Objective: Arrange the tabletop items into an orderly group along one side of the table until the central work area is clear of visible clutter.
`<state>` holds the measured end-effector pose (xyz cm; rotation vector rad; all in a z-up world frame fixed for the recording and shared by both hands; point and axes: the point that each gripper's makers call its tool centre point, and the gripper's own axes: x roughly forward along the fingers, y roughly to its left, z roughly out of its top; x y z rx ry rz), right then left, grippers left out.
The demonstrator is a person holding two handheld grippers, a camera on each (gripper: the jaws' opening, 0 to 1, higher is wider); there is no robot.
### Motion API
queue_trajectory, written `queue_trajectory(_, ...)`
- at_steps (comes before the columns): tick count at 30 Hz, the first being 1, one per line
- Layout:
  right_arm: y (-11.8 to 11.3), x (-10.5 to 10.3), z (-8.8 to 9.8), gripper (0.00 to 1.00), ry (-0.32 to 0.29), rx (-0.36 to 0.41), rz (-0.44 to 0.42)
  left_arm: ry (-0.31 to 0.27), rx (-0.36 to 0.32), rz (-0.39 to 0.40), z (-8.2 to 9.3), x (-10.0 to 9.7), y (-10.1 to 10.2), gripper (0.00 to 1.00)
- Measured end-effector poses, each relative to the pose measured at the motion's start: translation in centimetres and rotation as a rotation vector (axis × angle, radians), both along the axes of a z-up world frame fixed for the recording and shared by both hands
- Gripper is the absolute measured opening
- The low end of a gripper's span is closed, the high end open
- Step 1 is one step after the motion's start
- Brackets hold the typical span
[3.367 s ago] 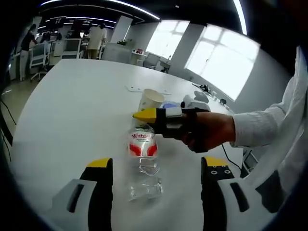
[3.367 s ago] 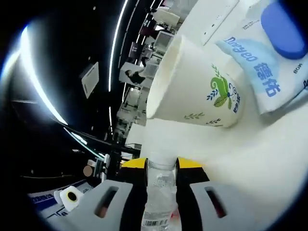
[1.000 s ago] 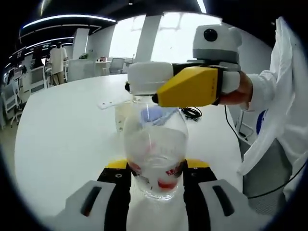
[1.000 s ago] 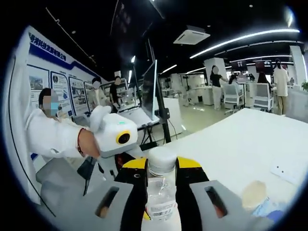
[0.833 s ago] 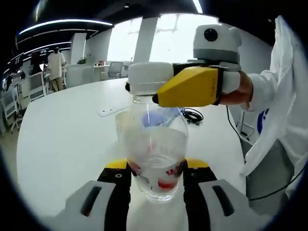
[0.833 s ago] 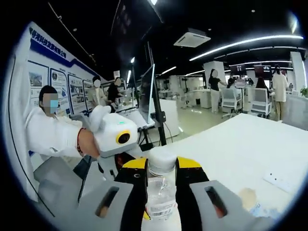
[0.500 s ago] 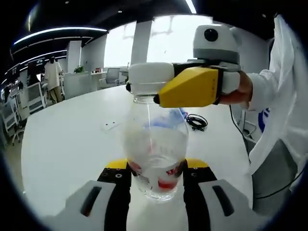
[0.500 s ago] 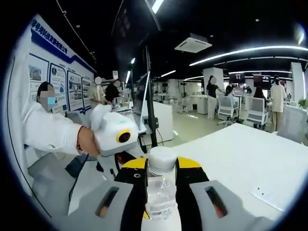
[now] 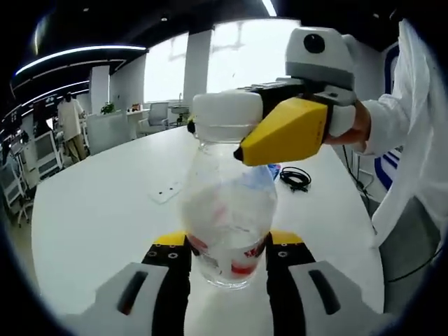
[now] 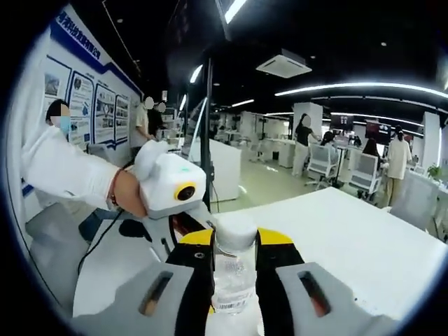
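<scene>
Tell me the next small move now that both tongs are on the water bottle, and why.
Probably lower it toward the table's edge. The left tongs clamp the body of the water bottle and the right tongs pinch just under its white cap, so it seems to hang above the white table. Setting it down upright there would keep the middle free.

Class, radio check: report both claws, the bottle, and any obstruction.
Left claw shut on clear plastic bottle body; right claw shut on its white cap. Bottle upright. Black cable coiled on white table beyond.
</scene>
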<state>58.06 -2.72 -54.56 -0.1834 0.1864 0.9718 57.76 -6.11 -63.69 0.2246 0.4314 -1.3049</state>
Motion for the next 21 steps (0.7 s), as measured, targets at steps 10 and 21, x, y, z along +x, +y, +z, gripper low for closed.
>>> queue_trajectory(10, -0.5, 1.1, -1.9, 0.19, -0.050, -0.086, -0.014, -0.011, 0.022, -0.013, -1.8, 1.7, -0.8, 0.41)
queue_trajectory(21, -0.7, 2.5, -4.2, 0.20, -0.066, -0.146, -0.029, -0.010, 0.046, -0.014, -4.0, 3.1, -1.0, 0.41)
